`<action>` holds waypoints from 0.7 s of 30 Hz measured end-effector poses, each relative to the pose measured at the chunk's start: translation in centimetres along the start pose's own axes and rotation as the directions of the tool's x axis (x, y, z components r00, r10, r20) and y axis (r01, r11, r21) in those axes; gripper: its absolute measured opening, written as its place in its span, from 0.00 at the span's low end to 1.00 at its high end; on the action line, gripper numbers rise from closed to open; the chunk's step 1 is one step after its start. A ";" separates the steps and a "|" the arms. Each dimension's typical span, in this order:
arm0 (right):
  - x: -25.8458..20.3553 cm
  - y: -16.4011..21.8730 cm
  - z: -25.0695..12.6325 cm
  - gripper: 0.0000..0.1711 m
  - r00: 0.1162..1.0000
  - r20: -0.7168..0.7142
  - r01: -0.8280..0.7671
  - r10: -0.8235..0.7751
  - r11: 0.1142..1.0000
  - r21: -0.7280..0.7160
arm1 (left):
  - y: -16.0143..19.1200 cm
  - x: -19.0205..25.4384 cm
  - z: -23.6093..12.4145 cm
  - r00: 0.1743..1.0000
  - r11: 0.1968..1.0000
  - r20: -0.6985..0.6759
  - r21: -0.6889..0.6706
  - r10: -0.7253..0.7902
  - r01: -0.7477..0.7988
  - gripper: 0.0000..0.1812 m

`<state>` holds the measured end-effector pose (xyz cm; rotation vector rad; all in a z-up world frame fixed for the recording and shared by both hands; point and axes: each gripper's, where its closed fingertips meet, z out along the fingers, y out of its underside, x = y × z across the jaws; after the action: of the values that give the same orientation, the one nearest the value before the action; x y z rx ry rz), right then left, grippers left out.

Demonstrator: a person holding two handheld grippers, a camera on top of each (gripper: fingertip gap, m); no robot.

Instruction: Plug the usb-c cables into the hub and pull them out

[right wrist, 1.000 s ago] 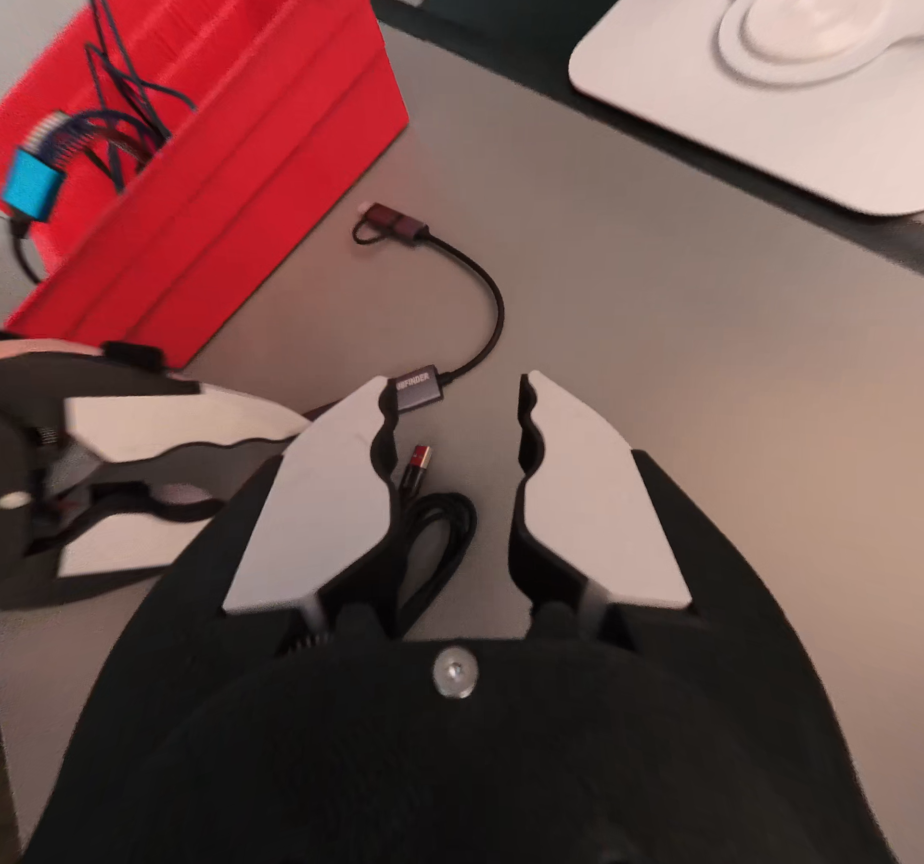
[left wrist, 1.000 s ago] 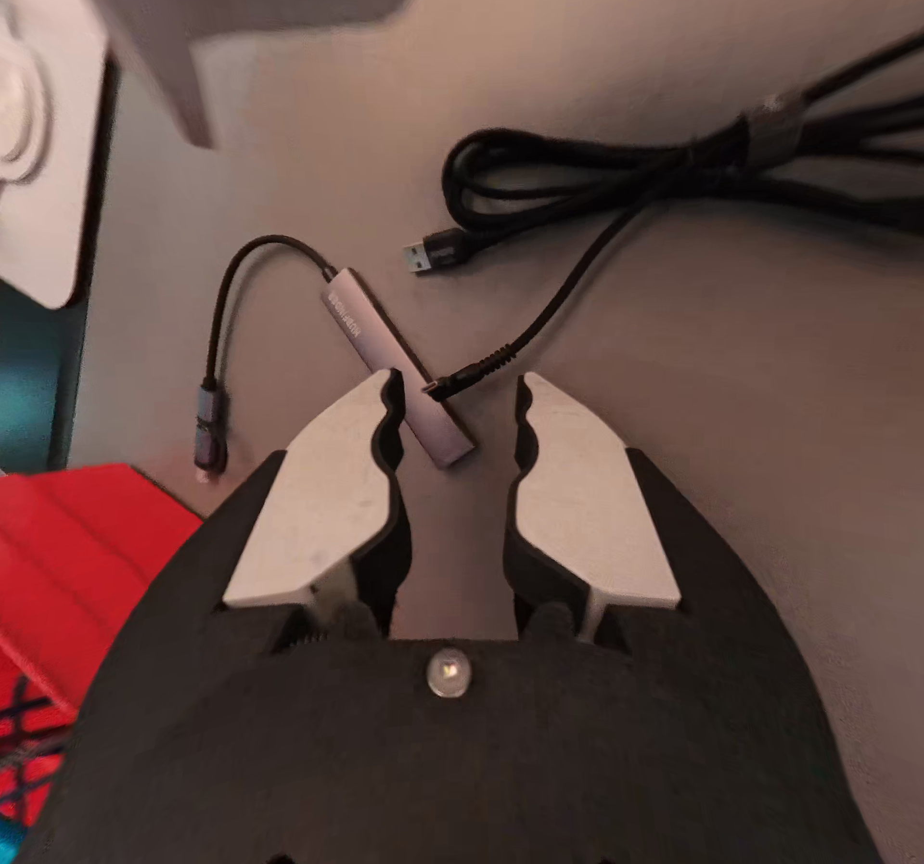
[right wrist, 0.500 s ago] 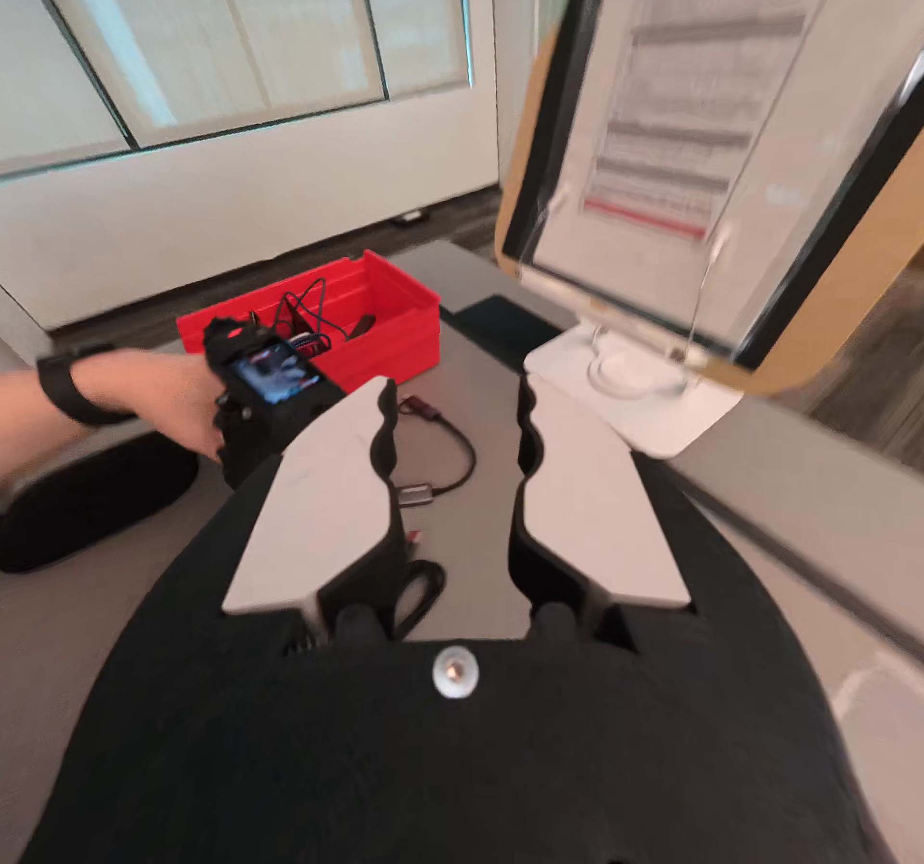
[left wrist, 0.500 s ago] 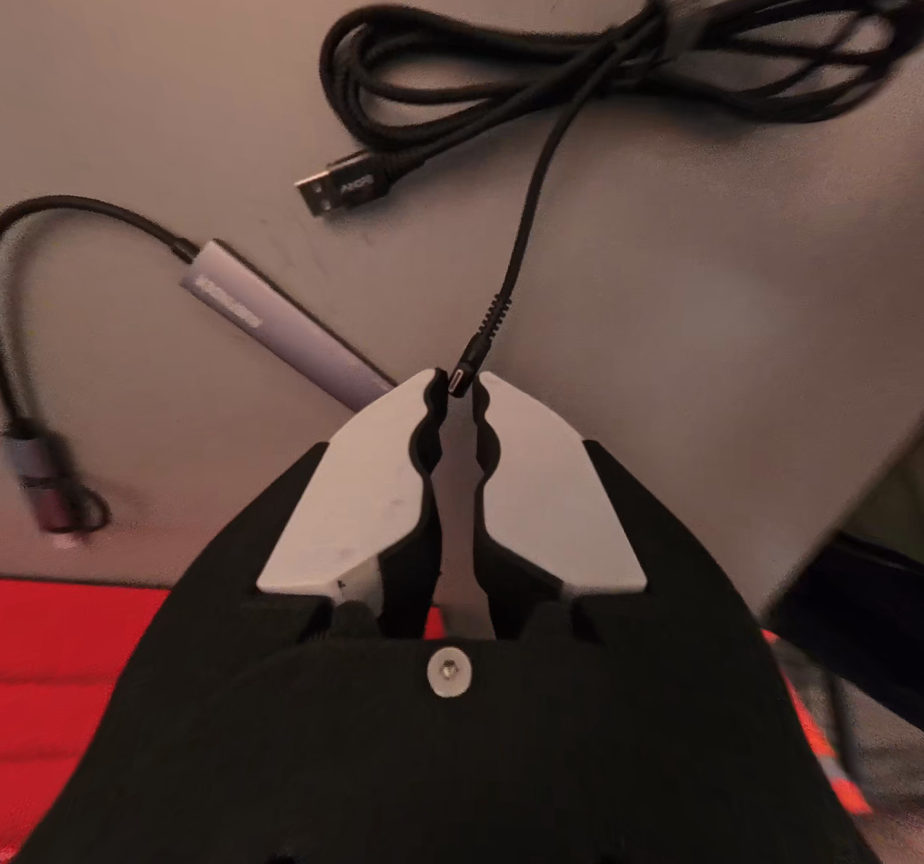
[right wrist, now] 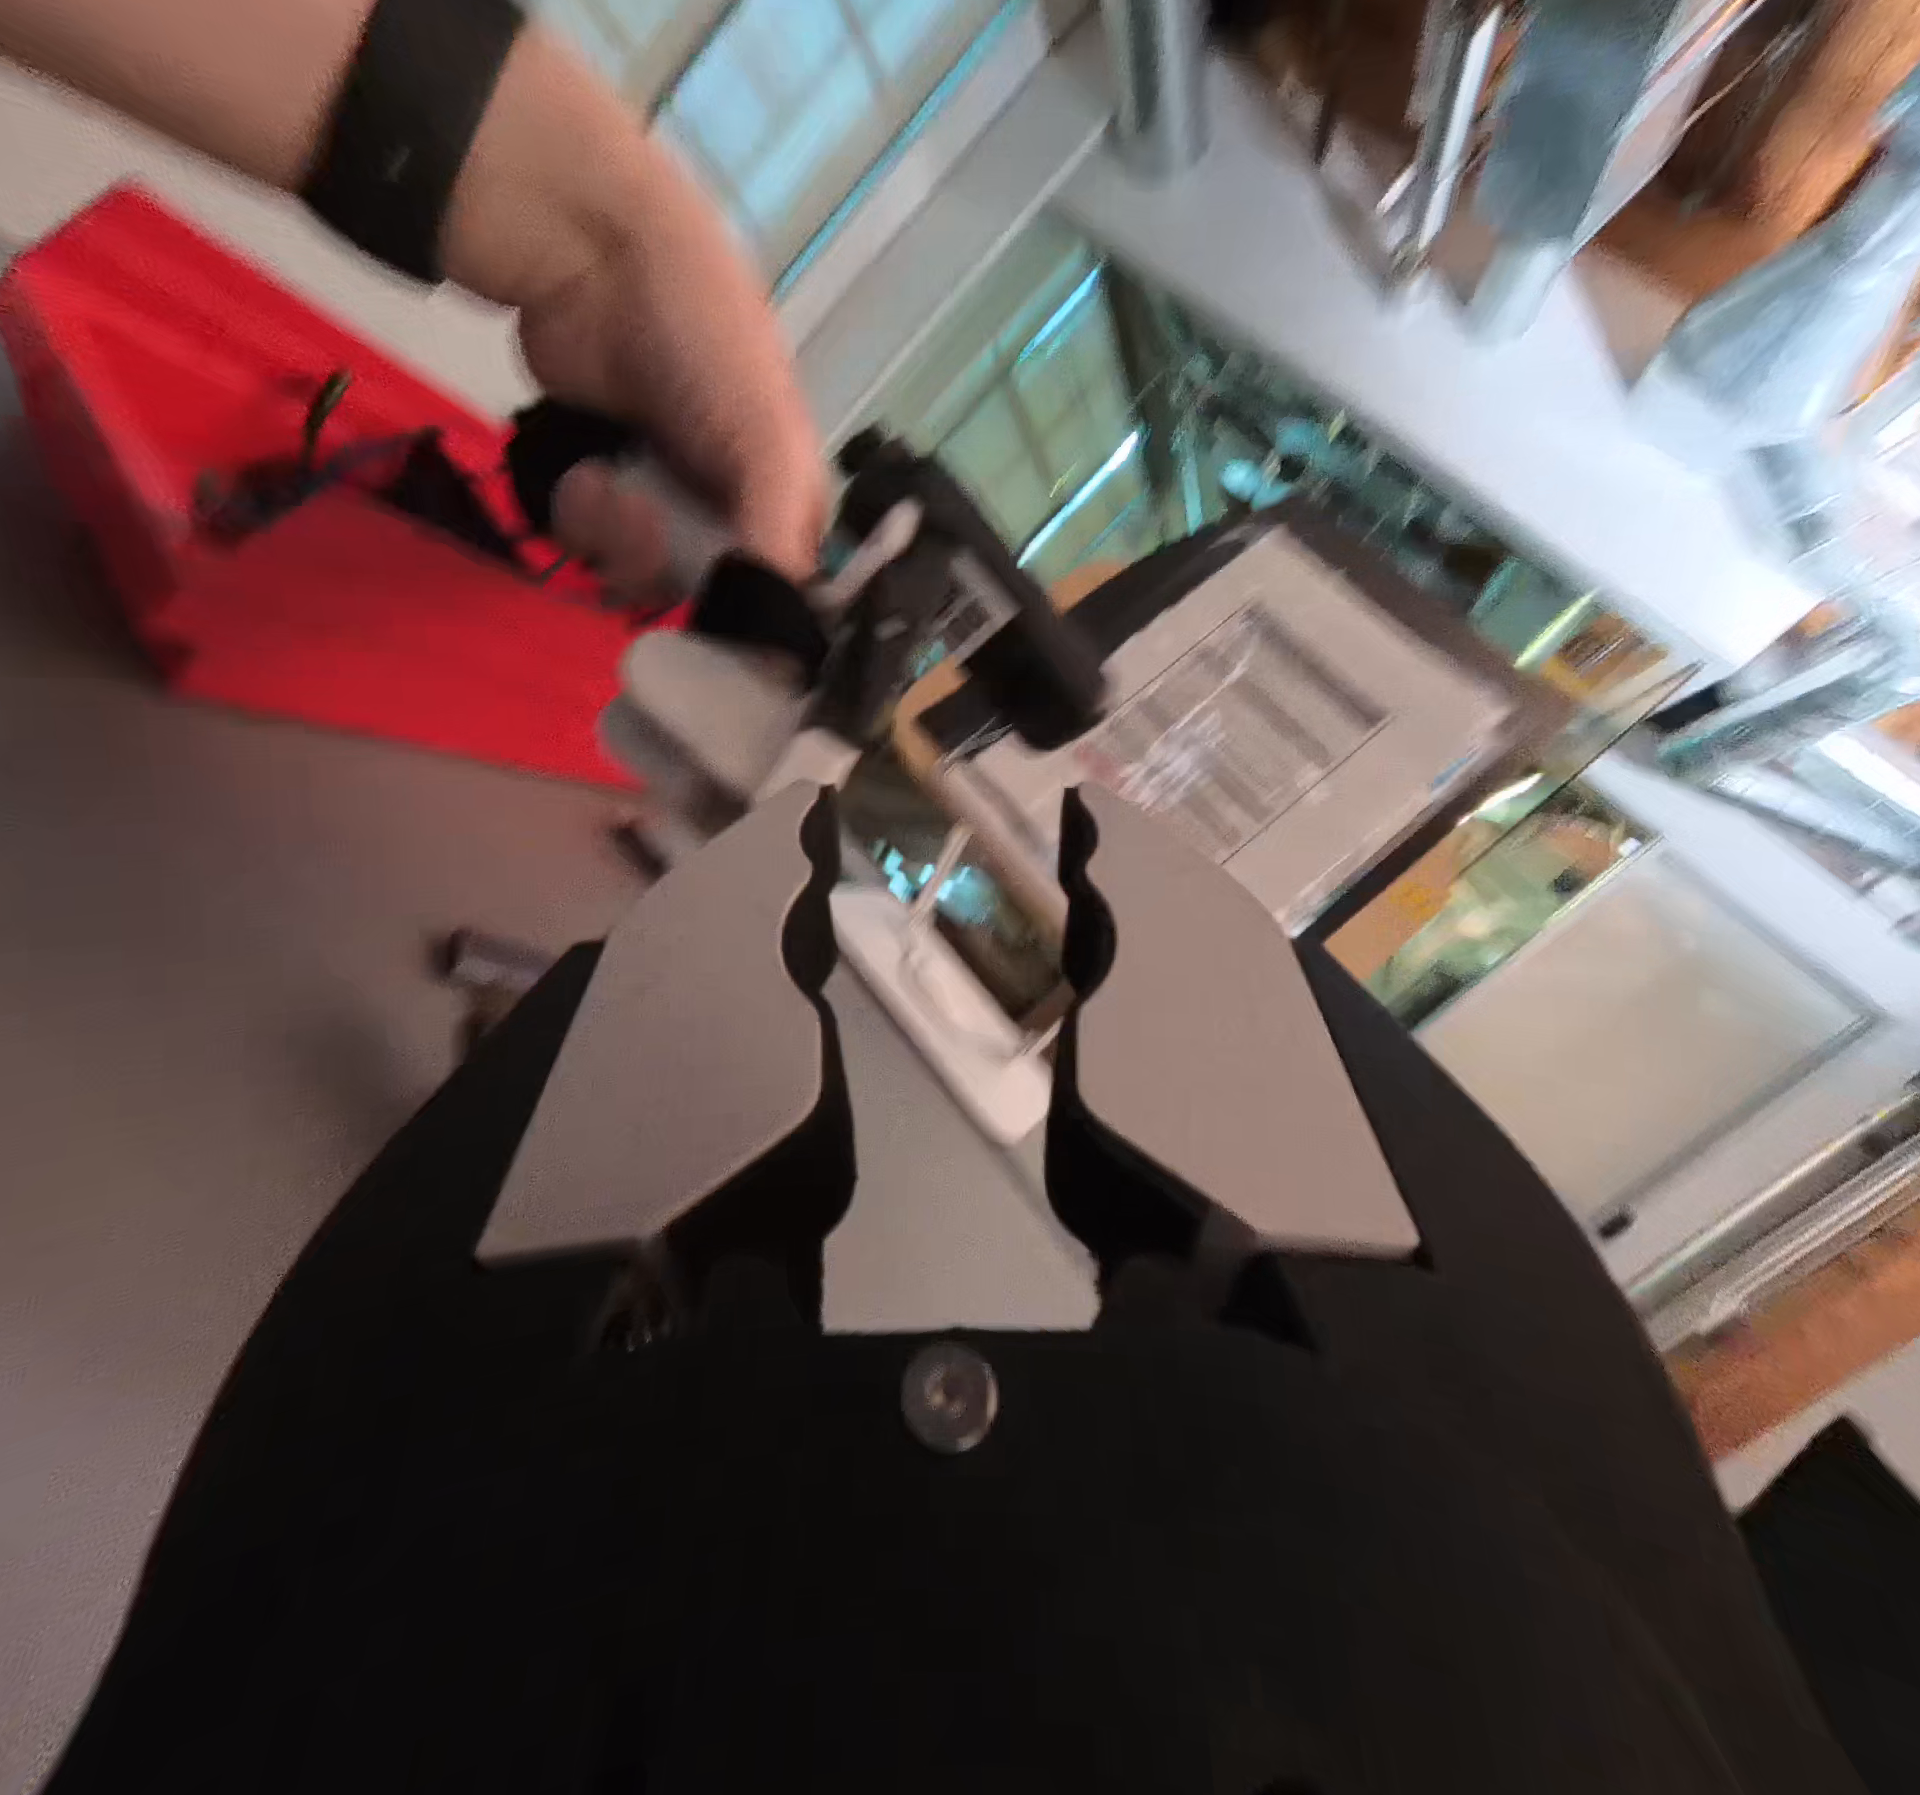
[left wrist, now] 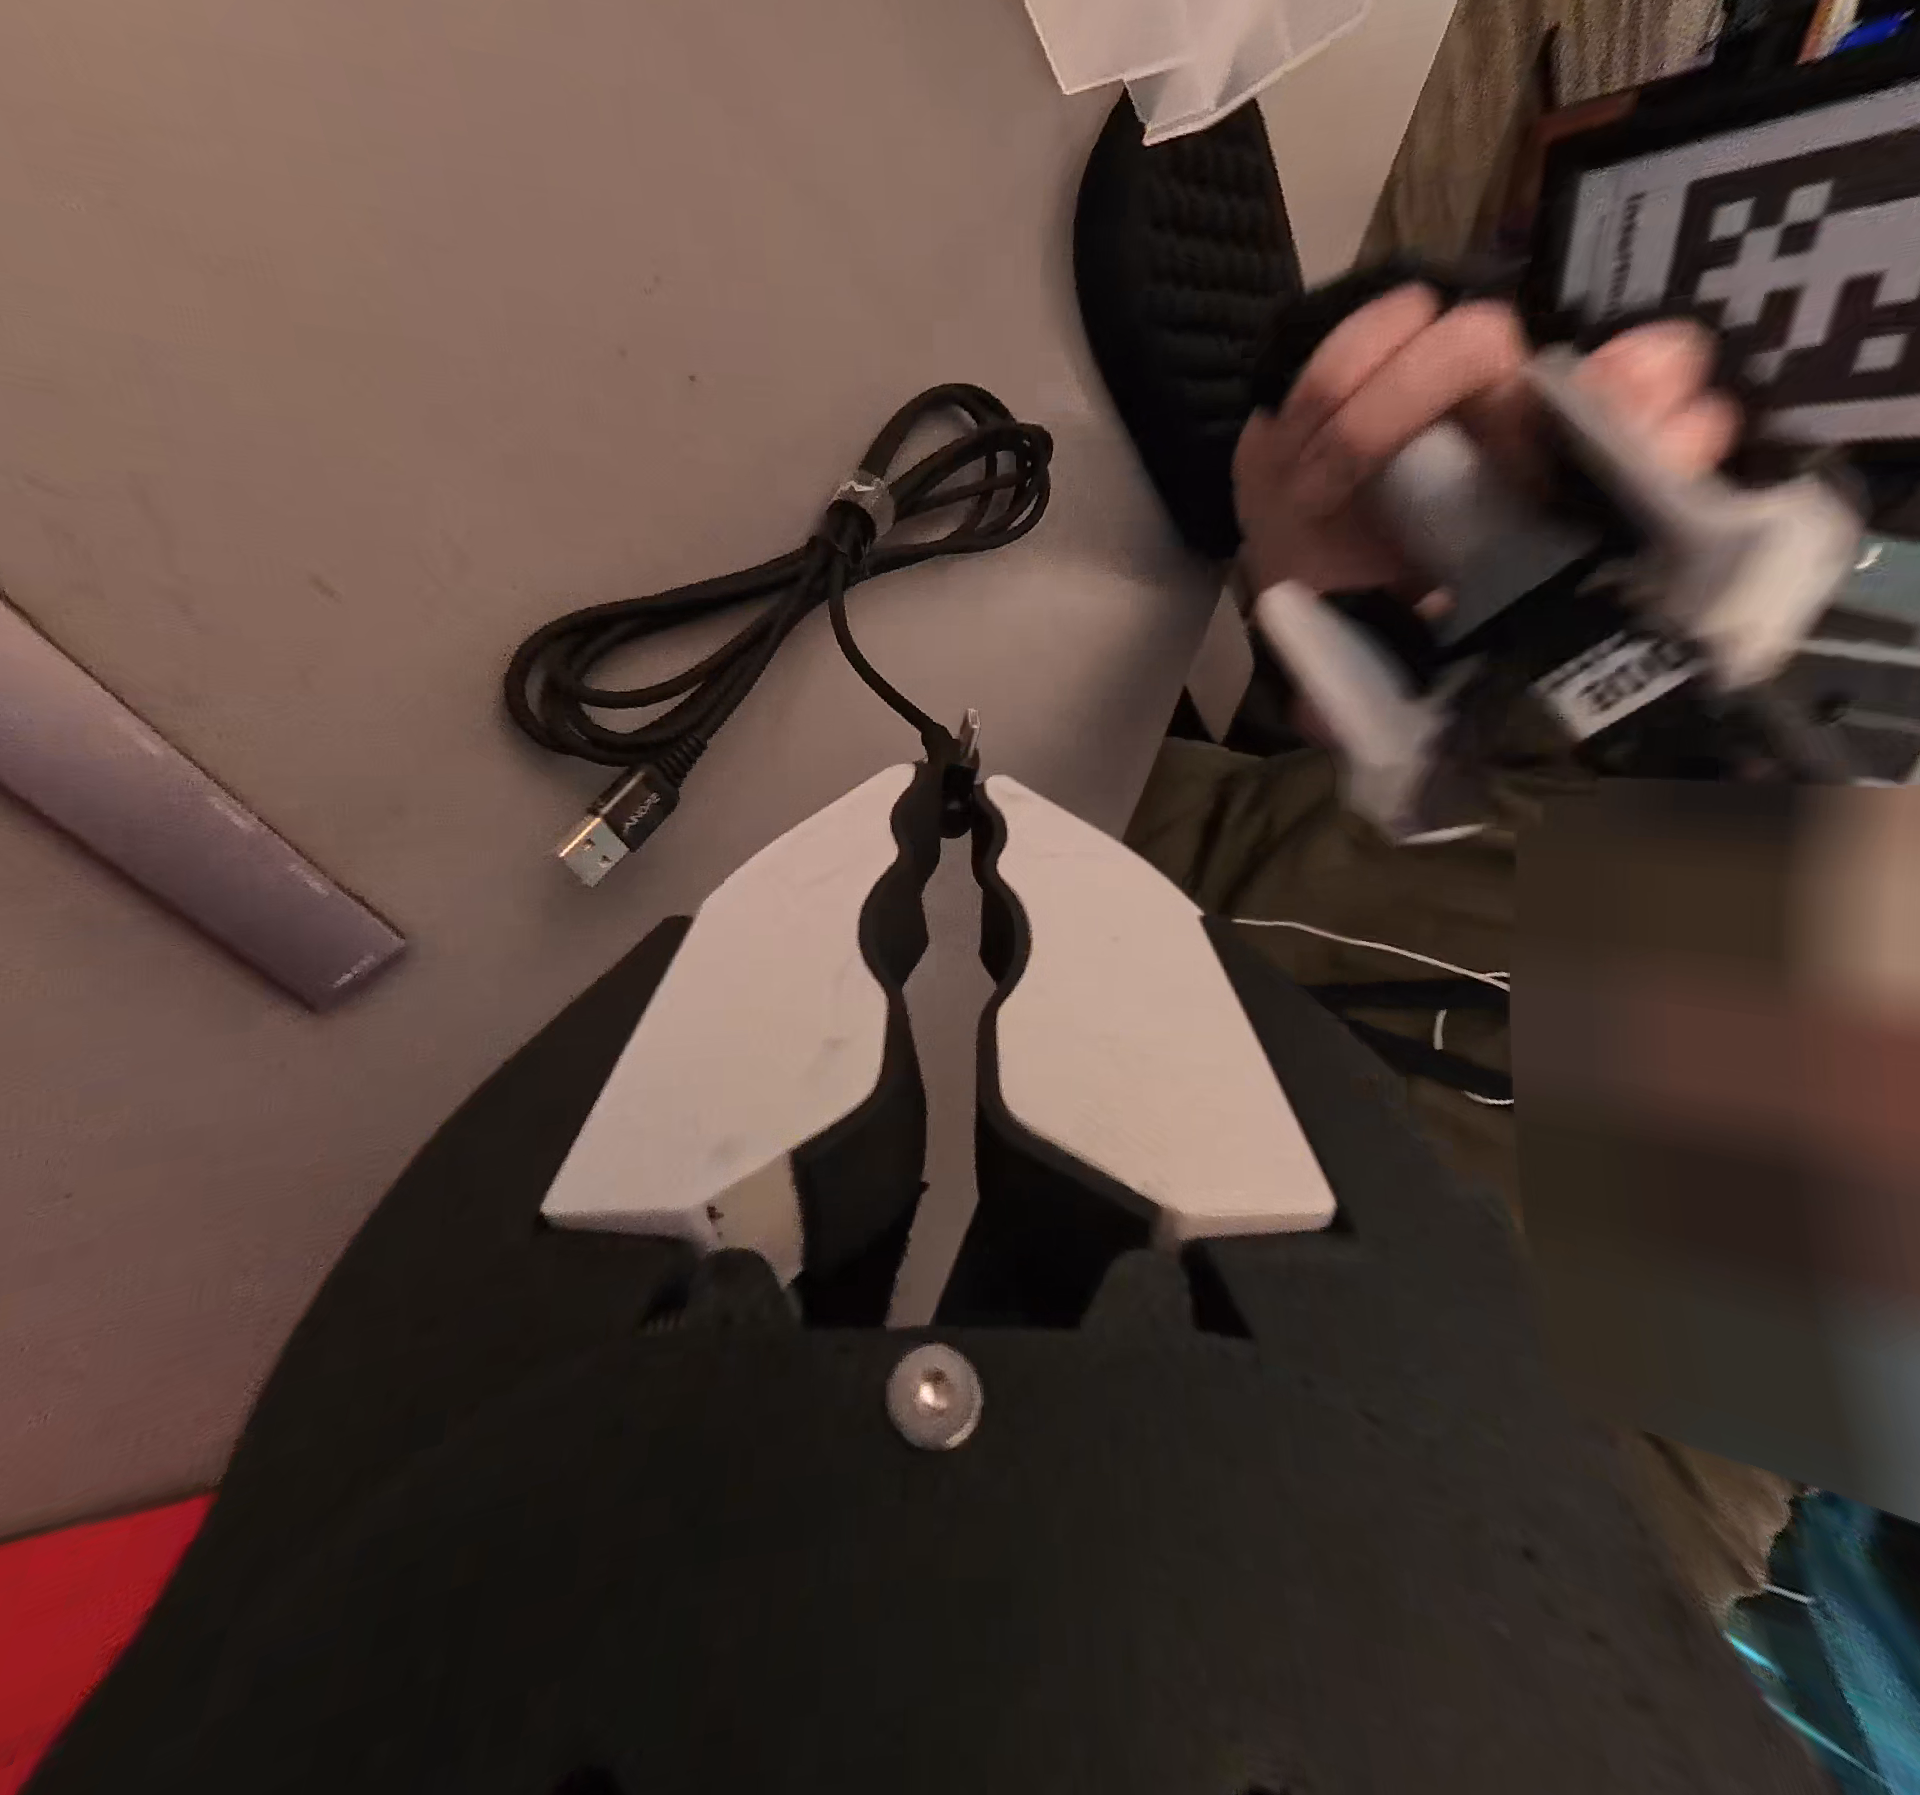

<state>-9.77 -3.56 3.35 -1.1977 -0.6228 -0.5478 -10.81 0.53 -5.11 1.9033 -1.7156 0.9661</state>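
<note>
The grey bench (left wrist: 436, 218) filled most of your left wrist view, and on it lay the bundled black usb-c cable (left wrist: 769, 592), its flat silver plug (left wrist: 601, 841) resting near the claw's left finger. Your left claw (left wrist: 951, 779) was pinched on the cable's other end, the small plug (left wrist: 964, 743) sticking up just past the fingertips and lifted off the bench, with the cord curving from it back to the strapped bundle. The grey hub (left wrist: 197, 831) lay on the bench at the left edge, well apart from the held plug, with nothing visibly plugged into the end you could see. Off the bench's right edge your right hand (left wrist: 1382, 457) showed blurred around the other device. In the right wrist view, heavily blurred, your right claw (right wrist: 940, 800) stood spread with nothing between its fingers, tilted up toward windows; your left hand (right wrist: 634, 343) with a black wristband (right wrist: 410, 104) was ahead of it, and a red bin (right wrist: 260, 509) sat on the bench behind
</note>
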 end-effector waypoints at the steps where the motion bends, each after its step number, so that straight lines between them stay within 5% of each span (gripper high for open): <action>1: -1.8 0.8 0.1 0.24 0.999 0.042 -0.024 0.028 0.997 -0.078 | -0.1 0.1 0.0 1.000 1.000 -0.017 0.009 -0.018 0.018 0.02; 7: -6.9 8.3 1.2 0.23 0.971 0.068 -0.168 0.231 0.853 -0.495 | -0.7 0.4 -0.1 0.997 0.996 -0.039 0.054 -0.065 0.067 0.02; 12: -7.1 9.0 1.5 0.02 0.909 0.113 -0.289 0.402 0.802 -0.523 | -2.3 2.0 -0.8 0.989 0.985 -0.147 0.170 -0.003 0.029 0.04; 15: -6.9 6.2 1.0 0.03 0.758 0.306 -0.426 0.576 0.792 -0.437 | -3.7 4.6 -3.1 0.949 0.933 -0.273 0.356 0.157 -0.052 0.12; 17: -5.1 5.0 0.7 0.02 0.653 0.373 -0.527 0.659 0.749 -0.401 | -3.9 4.8 -4.4 0.931 0.858 -0.196 0.480 0.308 -0.183 0.17; 21: -2.8 -1.5 -1.5 0.02 0.179 0.737 -0.718 0.652 0.599 -0.355 | -2.5 8.5 -6.4 0.777 0.626 -0.132 0.681 0.615 -0.379 0.23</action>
<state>-12.56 -5.19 2.01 -1.4879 -0.7639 0.9447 -9.79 -0.51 5.67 1.3898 -1.8769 2.2010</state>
